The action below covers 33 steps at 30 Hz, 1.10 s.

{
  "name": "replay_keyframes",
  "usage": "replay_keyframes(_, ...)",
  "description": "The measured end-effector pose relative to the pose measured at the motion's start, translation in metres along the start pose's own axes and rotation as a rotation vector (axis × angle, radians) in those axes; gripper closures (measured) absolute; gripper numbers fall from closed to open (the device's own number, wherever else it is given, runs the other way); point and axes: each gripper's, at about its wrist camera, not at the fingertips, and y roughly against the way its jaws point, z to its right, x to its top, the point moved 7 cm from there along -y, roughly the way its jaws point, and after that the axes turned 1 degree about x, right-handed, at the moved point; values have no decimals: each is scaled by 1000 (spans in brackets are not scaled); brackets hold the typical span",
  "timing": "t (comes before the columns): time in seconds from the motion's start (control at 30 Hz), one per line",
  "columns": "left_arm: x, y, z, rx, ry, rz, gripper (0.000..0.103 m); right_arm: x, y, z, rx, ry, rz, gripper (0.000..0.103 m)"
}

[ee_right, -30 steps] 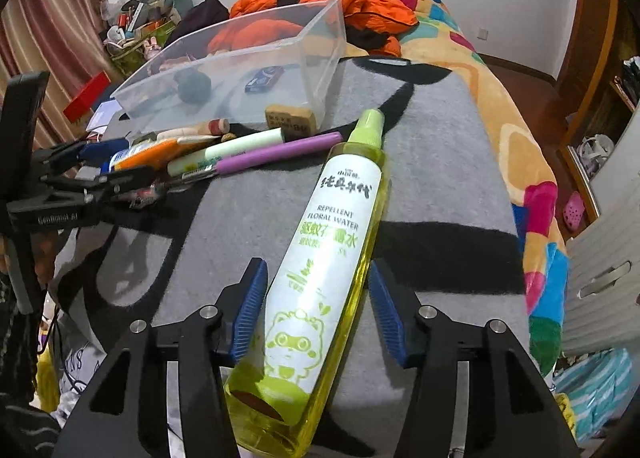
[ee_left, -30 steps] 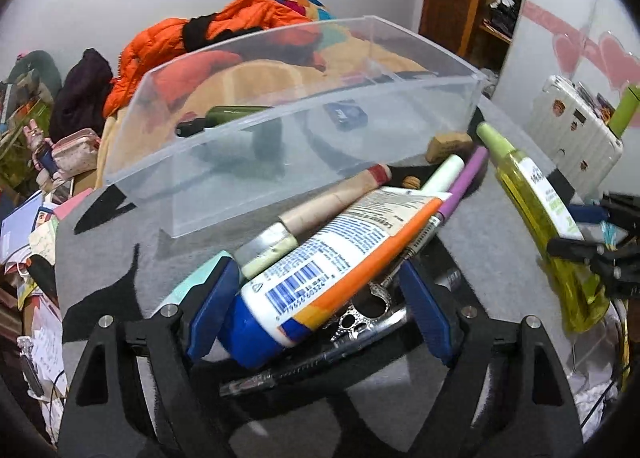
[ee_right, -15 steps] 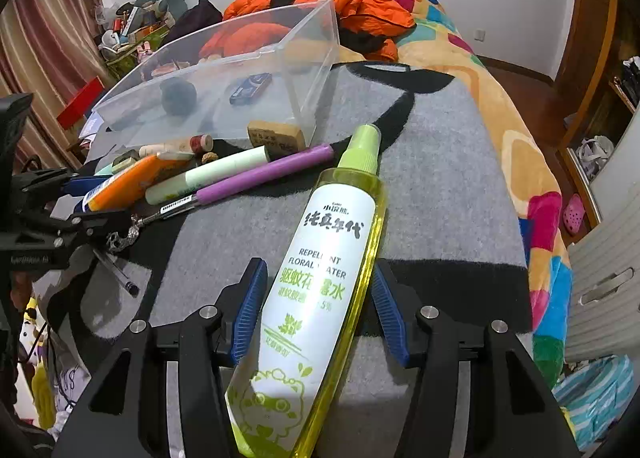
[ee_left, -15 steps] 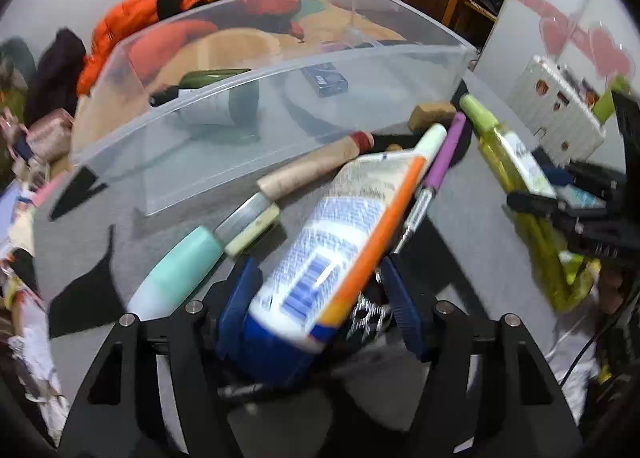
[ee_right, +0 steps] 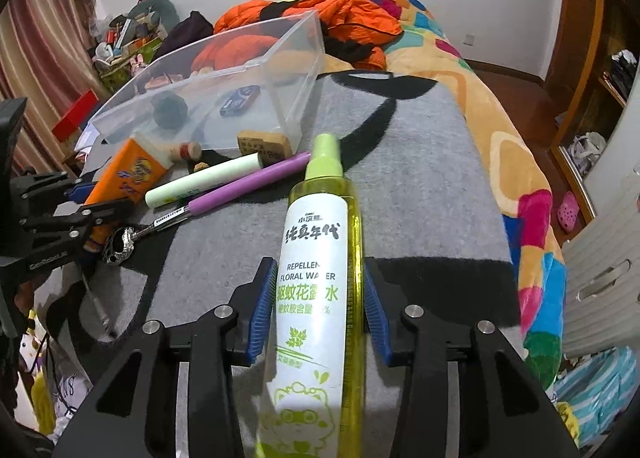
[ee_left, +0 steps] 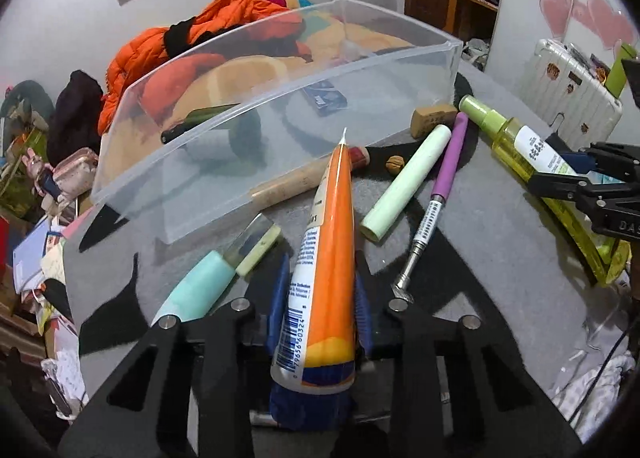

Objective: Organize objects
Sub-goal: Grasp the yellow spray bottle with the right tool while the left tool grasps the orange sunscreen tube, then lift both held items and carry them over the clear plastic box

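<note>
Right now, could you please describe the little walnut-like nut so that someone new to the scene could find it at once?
Start at the clear plastic bin on the grey blanket. Just outside its near wall, a wooden roller with a red end lies beside a pale green tube. The nut sits on the blanket between them: small, round, wrinkled and brown, unlike the long items around it.

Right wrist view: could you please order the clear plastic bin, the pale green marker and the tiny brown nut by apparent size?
1. Clear plastic bin, largest although farthest.
2. Pale green marker.
3. Tiny brown nut, smallest, lying beside the marker.
</note>
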Motion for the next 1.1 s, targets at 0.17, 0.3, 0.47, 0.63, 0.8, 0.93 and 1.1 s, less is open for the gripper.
replay_keyframes(0.17, -1, 17, -9, 22, 28, 54, 74, 3, 13, 2, -14, -14, 36, 65)
replay_keyframes(0.3, 1, 34, -19, 5, 93, 104, 75, 11, 29, 0, -18, -23, 84, 65)
replay_keyframes(0.47, 6, 55, -30, -12, 170, 175, 76, 27, 48, -7, -6, -32, 158, 66)
replay_keyframes(0.63, 13, 68, -38, -20, 218, 224, 80, 41, 64, -19, 0, -10, 220, 66)
replay_keyframes(0.8, 20, 76, -44, -24, 246, 257, 83, 53, 76, -29, 14, 0, 267, 67)
replay_keyframes(0.93, 24, 82, -47, -21, 249, 277, 89, 64, 83, -35, 14, 12, 295, 69)
replay_keyframes(1.1, 25, 82, -48, -12, 233, 288, 89, 74, 86, -39, 25, 17, 318, 70)
